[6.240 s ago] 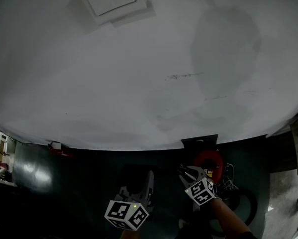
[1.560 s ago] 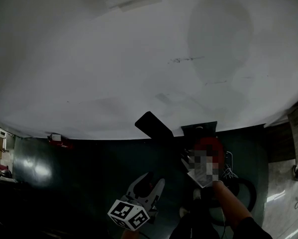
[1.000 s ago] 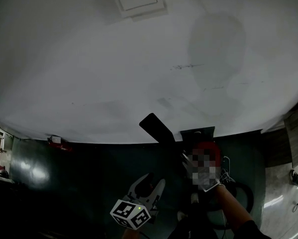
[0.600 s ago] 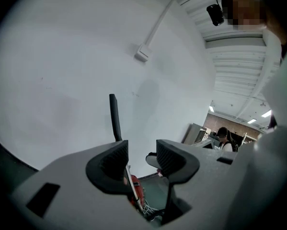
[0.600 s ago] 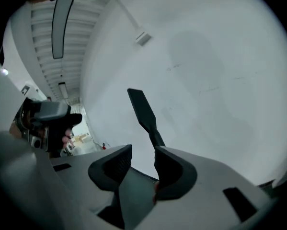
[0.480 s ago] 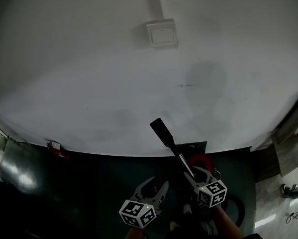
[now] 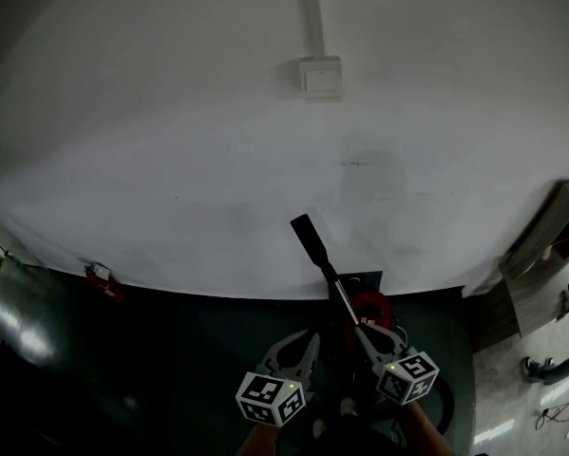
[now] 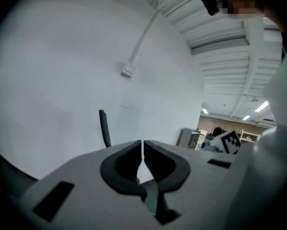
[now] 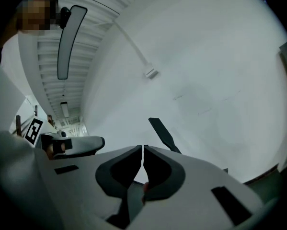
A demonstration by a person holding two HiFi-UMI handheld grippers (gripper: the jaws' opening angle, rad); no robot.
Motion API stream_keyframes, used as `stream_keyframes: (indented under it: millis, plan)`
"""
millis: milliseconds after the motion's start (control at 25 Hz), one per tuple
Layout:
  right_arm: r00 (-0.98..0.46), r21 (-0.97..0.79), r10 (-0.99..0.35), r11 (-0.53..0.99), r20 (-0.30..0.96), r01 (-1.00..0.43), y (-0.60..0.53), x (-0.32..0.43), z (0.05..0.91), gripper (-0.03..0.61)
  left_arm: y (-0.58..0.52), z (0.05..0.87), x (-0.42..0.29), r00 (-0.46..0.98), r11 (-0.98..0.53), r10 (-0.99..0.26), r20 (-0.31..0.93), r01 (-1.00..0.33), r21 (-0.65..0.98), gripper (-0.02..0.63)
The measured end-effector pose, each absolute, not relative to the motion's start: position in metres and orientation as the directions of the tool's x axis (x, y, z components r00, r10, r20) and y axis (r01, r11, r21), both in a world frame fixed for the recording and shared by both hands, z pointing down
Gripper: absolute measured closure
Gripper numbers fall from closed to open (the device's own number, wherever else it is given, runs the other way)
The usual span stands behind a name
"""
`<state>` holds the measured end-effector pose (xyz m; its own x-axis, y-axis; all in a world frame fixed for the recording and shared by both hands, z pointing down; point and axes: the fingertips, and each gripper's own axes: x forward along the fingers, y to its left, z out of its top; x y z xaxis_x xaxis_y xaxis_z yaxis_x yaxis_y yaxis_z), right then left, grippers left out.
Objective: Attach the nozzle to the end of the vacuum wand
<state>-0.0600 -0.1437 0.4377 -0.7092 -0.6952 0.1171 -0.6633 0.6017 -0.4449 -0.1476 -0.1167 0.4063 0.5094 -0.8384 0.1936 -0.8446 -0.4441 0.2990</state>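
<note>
White wall (image 7: pixel 170 141) behind. Black flat nozzle (image 7: pixel 308 237) stood atop the silver wand (image 7: pixel 344 302), seemingly already seated. Left gripper (image 7: pixel 306 338) and right gripper (image 7: pixel 363 333): fingers just closed together, empty. Next, probably a fit check.

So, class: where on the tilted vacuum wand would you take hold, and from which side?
Probably the wand's slim silver shaft, below the flat black head, approached from the room side: it is narrow and straight, and the white wall is behind it.
</note>
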Motion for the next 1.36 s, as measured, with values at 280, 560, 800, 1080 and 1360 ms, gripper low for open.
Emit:
stream_keyframes:
  millis: [280, 560, 800, 1080, 1360]
  plan:
    - [-0.730, -0.472, -0.681, 0.625, 0.060, -0.621, -0.124, -0.059, 0.408, 0.560, -0.110, 0.385, -0.141, 0.484, -0.434, -0.863, 0.142, -0.856, 0.282, 0.609]
    - [-0.745, -0.467, -0.667, 0.650, 0.029, -0.600, -0.120, -0.057, 0.390, 0.561, -0.106, 0.375, -0.135, 0.465, -0.421, -0.877, 0.121, -0.865, 0.273, 0.609]
    - [-0.758, -0.460, -0.652, 0.669, 0.012, -0.584, -0.124, -0.059, 0.380, 0.561, -0.108, 0.375, -0.137, 0.453, -0.405, -0.882, 0.127, -0.869, 0.283, 0.609]
    - [-0.764, -0.468, -0.646, 0.670, 0.014, -0.576, -0.125, -0.057, 0.383, 0.561, -0.109, 0.378, -0.135, 0.449, -0.397, -0.884, 0.132, -0.868, 0.297, 0.609]
    - [-0.764, -0.470, -0.646, 0.671, 0.011, -0.574, -0.129, -0.055, 0.383, 0.561, -0.113, 0.382, -0.132, 0.449, -0.395, -0.883, 0.137, -0.868, 0.302, 0.611]
